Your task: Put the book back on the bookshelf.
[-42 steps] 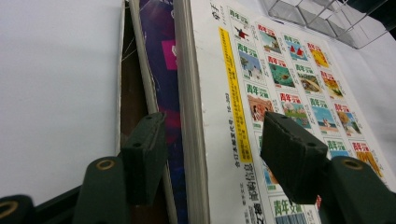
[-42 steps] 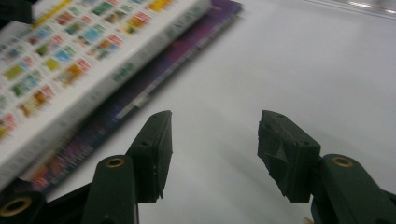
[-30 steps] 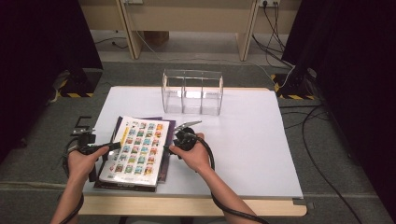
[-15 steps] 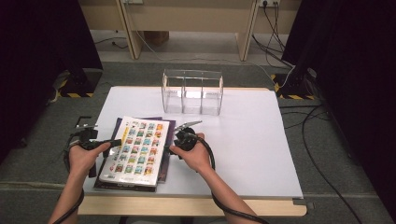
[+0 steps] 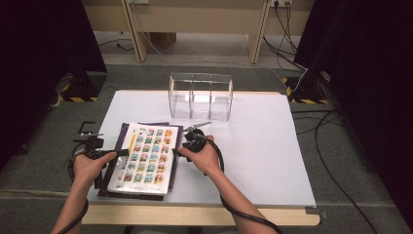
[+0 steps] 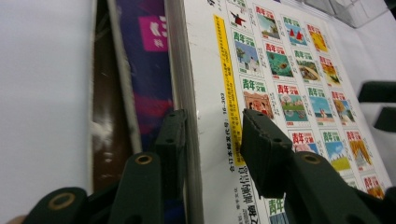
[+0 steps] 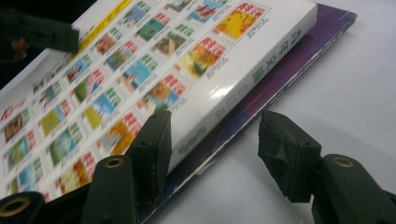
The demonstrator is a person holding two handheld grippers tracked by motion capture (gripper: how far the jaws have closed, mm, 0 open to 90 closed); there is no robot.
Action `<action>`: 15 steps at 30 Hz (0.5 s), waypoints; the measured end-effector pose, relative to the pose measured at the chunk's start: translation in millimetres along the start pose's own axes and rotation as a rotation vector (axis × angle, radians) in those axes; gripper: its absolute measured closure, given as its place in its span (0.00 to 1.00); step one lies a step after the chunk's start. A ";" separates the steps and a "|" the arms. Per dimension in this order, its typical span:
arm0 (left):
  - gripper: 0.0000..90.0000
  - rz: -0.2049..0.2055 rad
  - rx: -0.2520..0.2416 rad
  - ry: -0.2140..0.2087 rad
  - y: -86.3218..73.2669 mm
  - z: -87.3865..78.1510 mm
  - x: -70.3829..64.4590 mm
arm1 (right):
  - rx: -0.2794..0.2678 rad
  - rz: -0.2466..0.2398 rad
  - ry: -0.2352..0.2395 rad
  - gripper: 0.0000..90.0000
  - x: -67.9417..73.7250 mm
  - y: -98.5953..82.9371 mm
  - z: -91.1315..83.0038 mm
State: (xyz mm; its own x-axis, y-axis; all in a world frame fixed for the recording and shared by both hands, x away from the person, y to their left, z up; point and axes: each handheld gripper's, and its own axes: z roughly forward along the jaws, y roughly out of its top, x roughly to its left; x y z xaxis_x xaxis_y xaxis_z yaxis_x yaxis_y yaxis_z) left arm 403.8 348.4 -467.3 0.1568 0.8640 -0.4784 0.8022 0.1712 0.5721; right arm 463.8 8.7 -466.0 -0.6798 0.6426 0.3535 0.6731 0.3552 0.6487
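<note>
**Jaws set at both long edges of the top book, lift pending**

Stack of books on the white table (image 5: 253, 161), on the near side of the clear three-bay organizer (image 5: 200, 96) and toward its left. Topmost: a thick white book (image 5: 145, 157) with rows of small colour pictures and a yellow strip on the cover, flat on a purple book (image 6: 152, 56), with a dark brown cover (image 6: 103, 135) lowest, peeking out at the white book's left edge.

Left gripper (image 5: 120, 152) at the white book's left long edge: jaws apart, one down beside the page block, the other above the cover near the yellow strip, straddling the edge without yet pinching. Right gripper (image 5: 178, 152) at the opposite long edge, by the spine: jaws spread wide, one over the cover's rim, the other out above bare table beyond the purple book; no clamping there either.

Step in hand, by the look of it: taking hold of the top book from both sides. Next, probably: closing each pair on the white book alone, keeping the lower jaws above the purple one so it stays behind, then raising both ends level. Likely destination the organizer, standing empty behind the stack, well apart from it.
</note>
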 end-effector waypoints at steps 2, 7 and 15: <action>0.68 0.021 -0.001 0.013 -2.8 0.3 -5.0 | 0.007 0.030 -0.001 0.49 -8.0 7.9 3.7; 0.68 0.057 0.005 0.025 -5.8 -0.3 -12.9 | 0.017 0.061 -0.005 0.48 -18.1 20.1 9.3; 0.68 0.058 0.012 -0.004 -8.0 0.1 -11.7 | 0.028 0.159 0.021 0.46 -36.8 37.5 26.2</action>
State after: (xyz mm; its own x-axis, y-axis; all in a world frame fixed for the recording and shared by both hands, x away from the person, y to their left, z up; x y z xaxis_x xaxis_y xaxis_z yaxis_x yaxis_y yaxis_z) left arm 395.6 336.9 -466.4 0.2056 0.8704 -0.4474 0.7984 0.1152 0.5910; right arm 521.6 16.1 -472.3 -0.5699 0.6781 0.4641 0.7802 0.2691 0.5648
